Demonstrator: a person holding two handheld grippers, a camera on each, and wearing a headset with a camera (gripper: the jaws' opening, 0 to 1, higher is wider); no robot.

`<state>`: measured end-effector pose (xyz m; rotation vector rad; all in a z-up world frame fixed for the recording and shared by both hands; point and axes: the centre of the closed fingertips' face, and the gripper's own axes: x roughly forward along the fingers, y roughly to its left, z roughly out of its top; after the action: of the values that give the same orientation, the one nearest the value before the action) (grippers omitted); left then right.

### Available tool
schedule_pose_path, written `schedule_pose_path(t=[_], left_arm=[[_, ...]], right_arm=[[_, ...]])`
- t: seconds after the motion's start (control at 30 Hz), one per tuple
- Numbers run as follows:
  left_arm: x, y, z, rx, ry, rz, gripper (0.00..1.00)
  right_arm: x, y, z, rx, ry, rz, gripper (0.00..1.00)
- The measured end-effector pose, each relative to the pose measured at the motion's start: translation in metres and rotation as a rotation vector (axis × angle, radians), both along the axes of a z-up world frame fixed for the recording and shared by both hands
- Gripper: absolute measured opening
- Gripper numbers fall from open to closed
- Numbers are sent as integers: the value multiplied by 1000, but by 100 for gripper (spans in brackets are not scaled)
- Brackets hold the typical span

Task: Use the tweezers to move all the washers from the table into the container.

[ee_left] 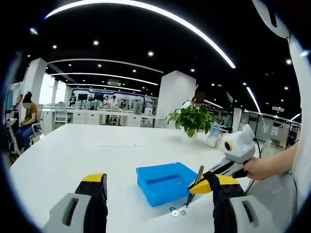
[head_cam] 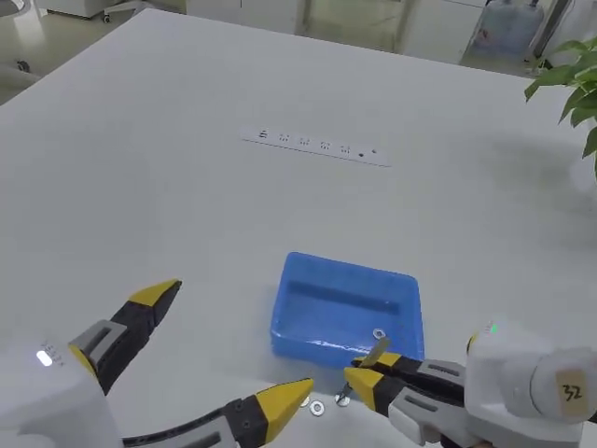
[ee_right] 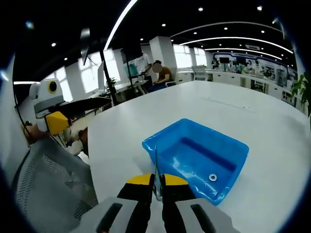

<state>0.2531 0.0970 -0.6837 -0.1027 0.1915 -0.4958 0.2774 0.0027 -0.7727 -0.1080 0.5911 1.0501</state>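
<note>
One washer (head_cam: pixel 378 333) lies inside the blue container (head_cam: pixel 336 303), near its front right corner, so by my reading the task is begun but not finished. At least two more washers (head_cam: pixel 317 408) lie loose on the desk (head_cam: pixel 187 187), just in front of the container's near wall. A third small glint sits beside them close to the tweezer tips, but I cannot tell whether it is a washer. The tweezers (head_cam: pixel 376 353) are clamped between the closed jaws of the right hand-held gripper (head_cam: pixel 362 375), slanting down with their tips just above or at the loose washers. From these views I cannot tell whether they grip one. The right gripper view looks along the tweezers (ee_right: pixel 155 165) into the container (ee_right: pixel 199 155) and shows that single washer (ee_right: pixel 213 177) on its floor. The left hand-held gripper (head_cam: pixel 229 345) carries nothing, its jaws spread wide, and it sits to the left of the container with its nearer jaw tip close to the washers. I judge the lift over the near wall to be short, though that wall is the edge to clear. Beyond the container the desk is broad and bare up to a power strip (head_cam: pixel 317 147) well away and a plant (head_cam: pixel 574 84) at the far right, so there is ample room to move.
</note>
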Motion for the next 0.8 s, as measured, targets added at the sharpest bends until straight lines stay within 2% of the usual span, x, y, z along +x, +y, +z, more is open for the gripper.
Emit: schedule_pose_path(t=[0.23,0.3,0.47,0.57,0.6,0.73,0.8], left_arm=[[0,-1,0,2,2,-5,92],[0,-1,-1,1,2,-5,91],[0,-1,-1,4,3,-6,91],[0,-1,0,2,1,-9,91],[0,-1,-1,6,3,-7,91],[0,-1,-1,2,1,-7,91],[-1,-1,-1,3,2,-9,91]], right_arm=[[-6,3,-1,-33,-21,35,3],[-7,3,-2,-54,-48,54,3],[-7,1,-2,-65,-55,55,2],[-5,0,6,-21,-37,32,2],[-2,-1,12,3,-35,15,2],[4,-4,31,45,-48,-13,2],[7,-4,44,88,-48,-29,2]])
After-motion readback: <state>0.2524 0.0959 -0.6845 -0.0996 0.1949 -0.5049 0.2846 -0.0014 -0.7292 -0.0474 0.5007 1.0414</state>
